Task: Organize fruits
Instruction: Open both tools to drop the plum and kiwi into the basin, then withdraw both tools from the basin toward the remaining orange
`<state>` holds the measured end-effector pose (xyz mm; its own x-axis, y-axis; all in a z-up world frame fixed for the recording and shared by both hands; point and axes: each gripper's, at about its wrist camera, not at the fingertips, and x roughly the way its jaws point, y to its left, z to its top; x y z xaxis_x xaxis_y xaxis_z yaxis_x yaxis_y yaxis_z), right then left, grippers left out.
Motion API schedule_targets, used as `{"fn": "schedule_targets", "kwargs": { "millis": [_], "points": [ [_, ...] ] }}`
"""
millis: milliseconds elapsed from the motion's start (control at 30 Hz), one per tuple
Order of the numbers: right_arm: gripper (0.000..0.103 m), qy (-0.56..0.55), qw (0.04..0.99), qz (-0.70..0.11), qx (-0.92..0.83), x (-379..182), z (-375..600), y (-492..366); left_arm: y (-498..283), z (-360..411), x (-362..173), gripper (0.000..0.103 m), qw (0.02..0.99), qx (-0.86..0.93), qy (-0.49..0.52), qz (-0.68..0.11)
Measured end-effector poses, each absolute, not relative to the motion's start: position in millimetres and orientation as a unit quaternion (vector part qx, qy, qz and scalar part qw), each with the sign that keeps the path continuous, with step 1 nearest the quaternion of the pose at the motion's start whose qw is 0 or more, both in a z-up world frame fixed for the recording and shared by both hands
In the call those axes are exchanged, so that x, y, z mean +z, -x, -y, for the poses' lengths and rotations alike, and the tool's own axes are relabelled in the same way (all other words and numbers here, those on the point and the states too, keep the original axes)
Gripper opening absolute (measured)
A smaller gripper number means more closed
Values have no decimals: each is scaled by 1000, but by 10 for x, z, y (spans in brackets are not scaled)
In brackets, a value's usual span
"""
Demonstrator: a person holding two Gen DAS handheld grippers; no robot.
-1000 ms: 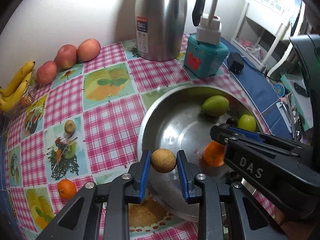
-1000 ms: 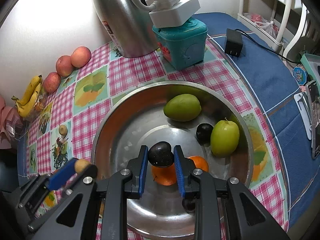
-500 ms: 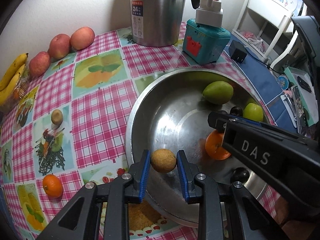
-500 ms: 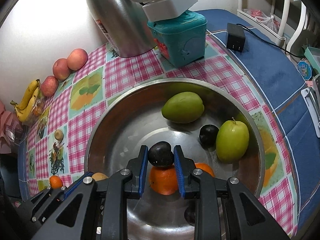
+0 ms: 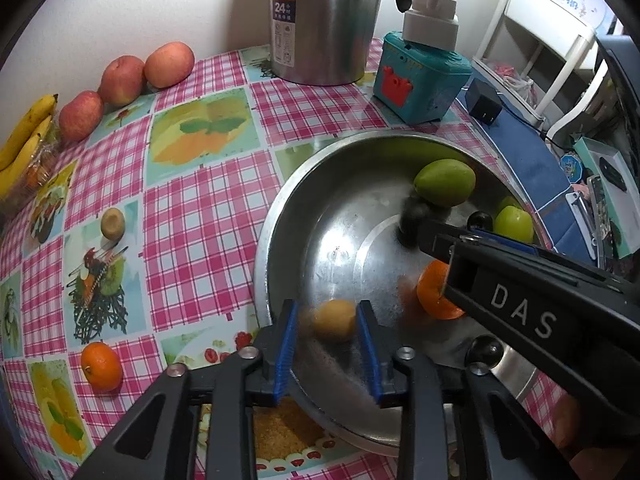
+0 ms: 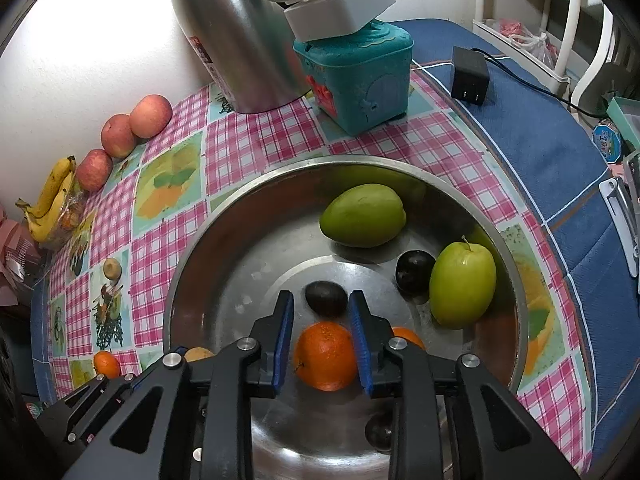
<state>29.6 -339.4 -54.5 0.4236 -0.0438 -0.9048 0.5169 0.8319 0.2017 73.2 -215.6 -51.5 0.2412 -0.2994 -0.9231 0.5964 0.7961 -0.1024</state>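
Observation:
A steel basin (image 5: 280, 216) (image 6: 188, 264) holds a green mango (image 6: 362, 216), a green apple (image 6: 462, 284), dark plums (image 6: 414, 272) and oranges (image 6: 326, 354). My left gripper (image 5: 328, 324) is open over the basin's near rim; a small brown fruit (image 5: 334, 320), blurred, is between its parted fingers, apart from them. My right gripper (image 6: 320, 312) is open over the basin; a dark plum (image 6: 326, 298) lies in the basin just past its fingertips. The right gripper's body (image 5: 520, 312) crosses the left wrist view.
On the checked cloth lie a small orange (image 5: 101, 366), a kiwi (image 5: 113, 223), three red apples (image 5: 122, 80) and bananas (image 5: 24, 136). A steel kettle (image 5: 324, 20), a teal box (image 5: 420, 76) and a black adapter (image 6: 468, 78) stand behind the basin.
Both grippers have opened. The dark plum has dropped from the right gripper into the basin, and the brown fruit has come loose between the left fingers. Both have moved further over the basin.

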Motion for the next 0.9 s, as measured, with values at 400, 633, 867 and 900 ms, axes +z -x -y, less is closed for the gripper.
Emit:
{"fn": "schedule_targets", "kwargs": {
  "millis": [400, 633, 867, 900],
  "points": [
    [46, -224, 813, -504, -188, -413, 3436, -260, -805, 2047, -360, 42, 786, -282, -116, -539],
    [46, -214, 802, -520, -200, -379, 3426, -227, -990, 1780, -265, 42, 799, -247, -73, -544],
    [46, -195, 794, -539, -202, -377, 3339, -209, -1114, 1544, -174, 42, 814, -213, -48, -539],
    [46, -192, 794, -540, -202, -367, 3321, -206, -1130, 1507, -165, 43, 815, -210, -44, -539]
  ]
}}
